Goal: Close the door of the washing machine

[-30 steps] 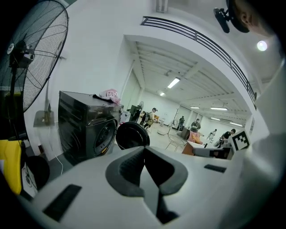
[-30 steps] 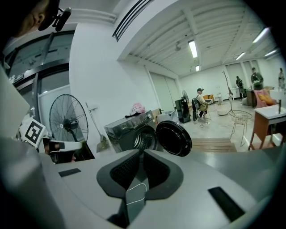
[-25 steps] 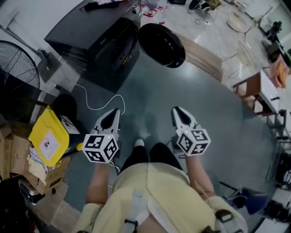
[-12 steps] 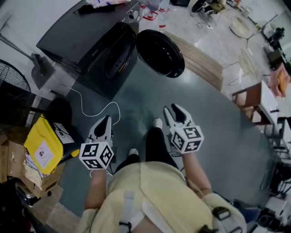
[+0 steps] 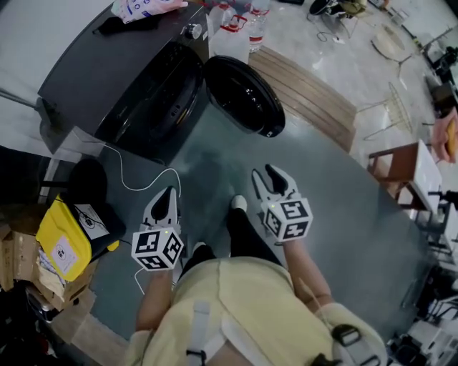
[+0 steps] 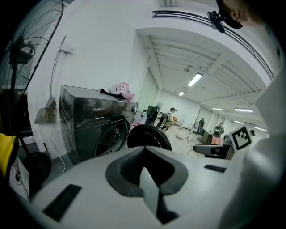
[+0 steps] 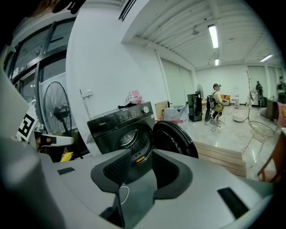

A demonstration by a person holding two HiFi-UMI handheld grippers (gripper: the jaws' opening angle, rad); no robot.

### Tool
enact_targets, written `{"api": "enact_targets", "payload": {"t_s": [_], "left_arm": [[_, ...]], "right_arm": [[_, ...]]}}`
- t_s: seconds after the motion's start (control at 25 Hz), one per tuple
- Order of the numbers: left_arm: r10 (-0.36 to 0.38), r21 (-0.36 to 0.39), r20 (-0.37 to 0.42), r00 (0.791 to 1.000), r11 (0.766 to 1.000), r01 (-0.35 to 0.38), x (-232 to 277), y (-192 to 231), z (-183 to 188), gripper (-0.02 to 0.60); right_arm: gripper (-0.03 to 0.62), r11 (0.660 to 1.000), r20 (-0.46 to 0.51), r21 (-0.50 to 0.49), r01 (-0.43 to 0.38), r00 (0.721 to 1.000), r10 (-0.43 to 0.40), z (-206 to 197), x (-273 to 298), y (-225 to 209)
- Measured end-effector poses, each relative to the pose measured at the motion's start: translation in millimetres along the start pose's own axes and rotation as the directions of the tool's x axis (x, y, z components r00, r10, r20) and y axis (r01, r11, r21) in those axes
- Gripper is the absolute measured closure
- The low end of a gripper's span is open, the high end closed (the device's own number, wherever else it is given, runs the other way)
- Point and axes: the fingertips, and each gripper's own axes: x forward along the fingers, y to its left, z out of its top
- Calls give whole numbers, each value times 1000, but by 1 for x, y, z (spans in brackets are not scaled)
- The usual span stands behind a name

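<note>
Change since earlier: both grippers have come nearer the washing machine [image 5: 122, 78], and the person's shoe [image 5: 238, 203] has stepped ahead between them.
Left gripper [image 5: 167, 194]: jaws closed together, holding nothing, pointed toward the machine's front.
Right gripper [image 5: 265, 173]: jaws opening, already wide apart, nothing between them, well short of the door.
Door [image 5: 240, 96]: round and dark, swung open to the right of the drum opening.
Washing machine: black front-loader by the white wall, with a pink packet [image 5: 143, 7] on top.
Floor: a white cable [image 5: 136, 182] lies beside the left gripper, and a yellow bag [image 5: 61, 239] sits at lower left.
</note>
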Motion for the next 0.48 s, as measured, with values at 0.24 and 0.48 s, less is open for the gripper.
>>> {"api": "enact_targets", "payload": {"t_s": [0.24,0.48], "left_arm": [[22,11,-21,1000,1000,-22,48,-15,13,578],[21,35,-64,998,999,-19,97,-33,15,578]], "right_arm": [[470,1000,-47,-22,8,999,-9,4,33,-52],[470,998,-73,-60,37,996,-41,13,66,-113]]}}
